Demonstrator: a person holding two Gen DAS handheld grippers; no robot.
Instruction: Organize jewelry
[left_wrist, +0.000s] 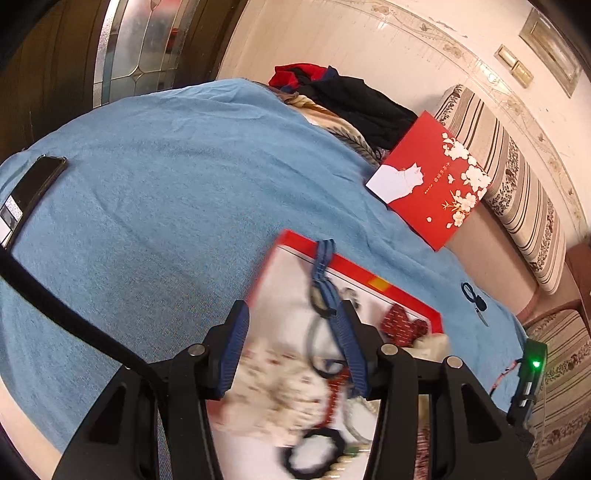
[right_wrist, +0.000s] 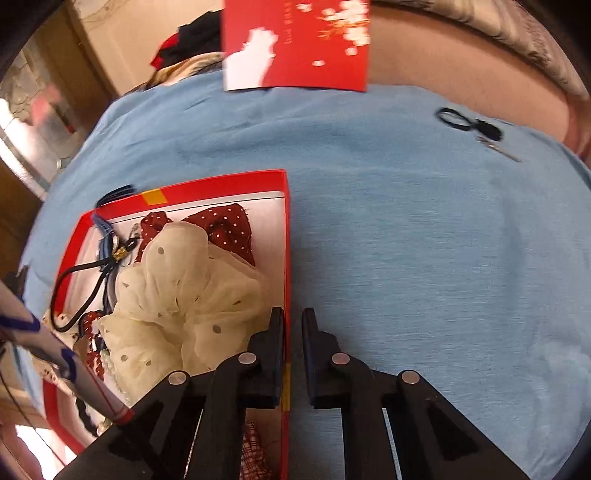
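A red-rimmed open box (right_wrist: 177, 188) lies on the blue cloth, holding a cream dotted scrunchie (right_wrist: 181, 280), a red dotted bow (right_wrist: 225, 225), black hair ties, beads and a blue strap. My right gripper (right_wrist: 293, 321) is nearly shut, its fingers astride the box's right wall. My left gripper (left_wrist: 293, 314) is open above the box (left_wrist: 399, 291), over the scrunchies and hair ties; a blue strap (left_wrist: 325, 266) lies beside its right finger. The box contents in the left wrist view are blurred.
The red box lid (left_wrist: 432, 181) with white flowers leans at the sofa edge. A dark hair tie with a clip (left_wrist: 474, 299) lies on the cloth (right_wrist: 424, 240), also in the right wrist view (right_wrist: 469, 123). A phone (left_wrist: 29, 192) lies far left. Clothes are piled behind.
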